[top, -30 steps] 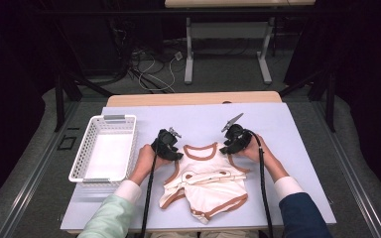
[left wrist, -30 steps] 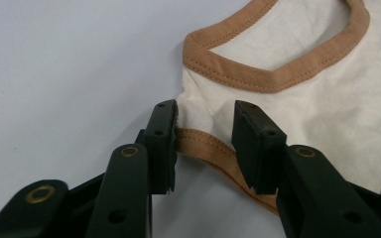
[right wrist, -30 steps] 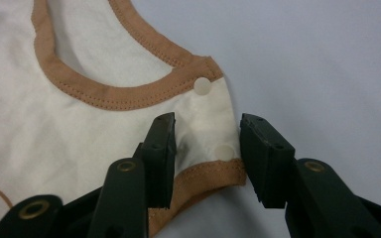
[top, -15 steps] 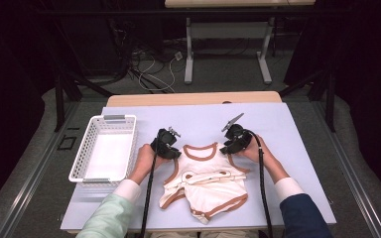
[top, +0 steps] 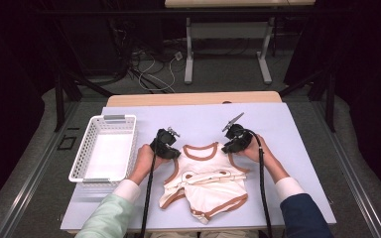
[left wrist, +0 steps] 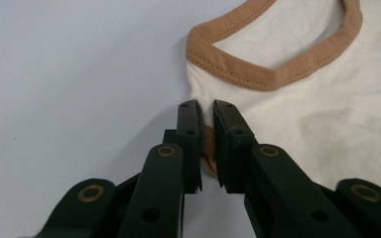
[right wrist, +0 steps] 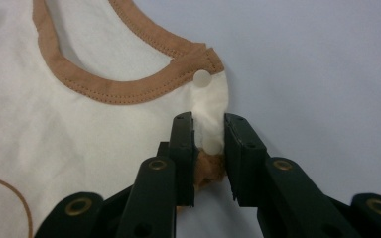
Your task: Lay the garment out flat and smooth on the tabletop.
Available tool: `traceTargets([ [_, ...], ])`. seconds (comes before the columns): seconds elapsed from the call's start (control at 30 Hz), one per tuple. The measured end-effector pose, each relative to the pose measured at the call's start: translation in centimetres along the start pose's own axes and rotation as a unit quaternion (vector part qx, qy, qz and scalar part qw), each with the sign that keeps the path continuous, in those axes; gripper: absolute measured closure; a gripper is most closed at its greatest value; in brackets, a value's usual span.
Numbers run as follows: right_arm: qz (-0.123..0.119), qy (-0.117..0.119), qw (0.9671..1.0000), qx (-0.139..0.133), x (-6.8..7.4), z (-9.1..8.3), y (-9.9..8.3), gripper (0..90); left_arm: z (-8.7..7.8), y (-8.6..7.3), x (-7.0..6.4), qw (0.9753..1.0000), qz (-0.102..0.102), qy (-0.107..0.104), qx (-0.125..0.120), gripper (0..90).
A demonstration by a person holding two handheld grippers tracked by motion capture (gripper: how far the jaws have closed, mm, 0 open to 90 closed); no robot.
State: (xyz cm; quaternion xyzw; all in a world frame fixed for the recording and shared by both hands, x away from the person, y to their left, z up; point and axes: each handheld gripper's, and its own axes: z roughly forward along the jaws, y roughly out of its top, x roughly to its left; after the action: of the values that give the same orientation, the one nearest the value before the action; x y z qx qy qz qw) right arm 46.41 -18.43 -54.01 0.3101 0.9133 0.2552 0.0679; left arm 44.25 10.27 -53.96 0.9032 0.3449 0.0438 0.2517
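Left gripper view has the left tongs [left wrist: 207, 111] clamped on the brown-trimmed shoulder edge of the cream baby bodysuit [left wrist: 297, 94], just below its neckline. Right gripper view has the right tongs [right wrist: 208, 124] pinching the opposite shoulder, a bunch of cream cloth and brown trim between the jaws, beside a white snap [right wrist: 202, 78]. From the high view, the garment lies on the lavender desk [top: 297, 129] between both hands, its body toward the person; a white basket [top: 92, 144] sits well to the left.
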Motion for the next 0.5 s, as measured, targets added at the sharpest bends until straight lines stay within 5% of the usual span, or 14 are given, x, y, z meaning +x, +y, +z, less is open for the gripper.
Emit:
traceTargets([
  [0.27, 0.002, 0.002, 1.0, 0.002, 0.15, -0.2, -0.12, 77.8, -0.06, -0.08, 0.16, 1.0, 0.003, -0.007, -0.004, 83.7],
  [0.5, -0.031, 0.007, 0.9995, 0.005, 0.18, -0.71, 0.14, 77.8, -0.66, 0.02, 0.27, 0.9995, 0.021, -0.024, 0.006, 83.7],
])
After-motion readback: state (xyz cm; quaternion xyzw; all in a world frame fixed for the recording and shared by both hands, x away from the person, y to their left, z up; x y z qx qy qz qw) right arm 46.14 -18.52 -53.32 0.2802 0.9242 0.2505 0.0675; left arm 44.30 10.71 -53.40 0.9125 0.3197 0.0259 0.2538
